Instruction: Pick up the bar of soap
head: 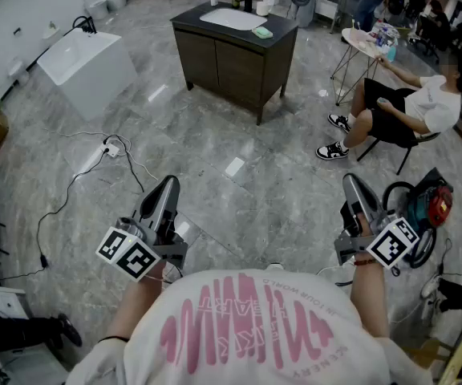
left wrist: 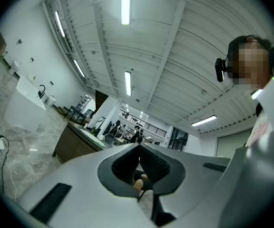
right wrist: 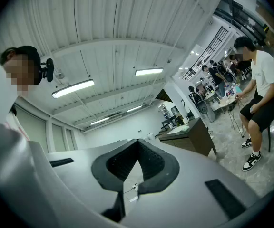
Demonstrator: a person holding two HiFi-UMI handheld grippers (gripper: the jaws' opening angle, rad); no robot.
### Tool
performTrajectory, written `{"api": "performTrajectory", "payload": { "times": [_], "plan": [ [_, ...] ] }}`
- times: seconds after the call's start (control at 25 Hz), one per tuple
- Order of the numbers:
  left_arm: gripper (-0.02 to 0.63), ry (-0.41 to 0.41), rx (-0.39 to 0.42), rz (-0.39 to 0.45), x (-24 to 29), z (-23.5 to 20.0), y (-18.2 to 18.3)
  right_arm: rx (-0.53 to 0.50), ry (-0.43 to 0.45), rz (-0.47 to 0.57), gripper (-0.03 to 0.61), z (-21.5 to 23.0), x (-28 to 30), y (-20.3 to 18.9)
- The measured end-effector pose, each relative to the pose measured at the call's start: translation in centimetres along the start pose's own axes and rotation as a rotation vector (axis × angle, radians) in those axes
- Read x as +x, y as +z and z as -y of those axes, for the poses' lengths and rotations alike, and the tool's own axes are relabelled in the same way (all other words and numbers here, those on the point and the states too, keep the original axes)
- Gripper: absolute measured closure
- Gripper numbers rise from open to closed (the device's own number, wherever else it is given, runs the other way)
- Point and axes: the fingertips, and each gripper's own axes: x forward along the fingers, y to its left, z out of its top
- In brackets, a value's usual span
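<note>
The pale green bar of soap (head: pixel 263 32) lies on the right end of the dark vanity cabinet (head: pixel 235 58), beside its white sink (head: pixel 233 18), far across the floor in the head view. My left gripper (head: pixel 169 183) and right gripper (head: pixel 351 181) are held low near my body, both pointing toward the cabinet and far short of it. In the left gripper view the left gripper (left wrist: pixel 138 146) has its jaws together with nothing between them. The right gripper (right wrist: pixel 138 141) is likewise shut and empty, with the cabinet (right wrist: pixel 194 137) beyond it to the right.
A person sits on a chair (head: pixel 407 107) at the right next to a small round table (head: pixel 367 42). A white basin unit (head: pixel 83 62) stands at the left. Cables and a power strip (head: pixel 111 147) lie on the marble floor. A red tool with hose (head: pixel 431 207) sits near my right.
</note>
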Motion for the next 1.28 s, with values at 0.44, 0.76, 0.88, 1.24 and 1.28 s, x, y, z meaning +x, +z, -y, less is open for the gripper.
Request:
{"api": "performTrajectory", "payload": {
  "times": [0.44, 0.76, 0.88, 1.24, 1.28],
  "plan": [
    [0.603, -0.004, 0.020, 0.010, 0.2, -1.3, 0.9, -0.003, 0.018, 0.024, 0.566, 0.0, 1.4, -0.3],
    [0.603, -0.001, 0.046, 0.078, 0.6, -1.7, 2.1, 0.027, 0.072, 0.096, 0.566, -0.4, 1.4, 0.8],
    [0.603, -0.003, 0.090, 0.009, 1.5, -2.0, 0.9, 0.003, 0.046, 0.115, 0.566, 0.5, 2.1, 1.7],
    [0.603, -0.006, 0.064, -0.084, 5.8, -4.8, -0.8, 0.028, 0.086, 0.067, 0.566, 4.5, 9.1, 1.8],
    [0.603, 0.000, 0.068, -0.090, 6.5, -5.3, -0.9, 0.024, 0.093, 0.058, 0.566, 5.1, 10.0, 1.9]
  ]
}}
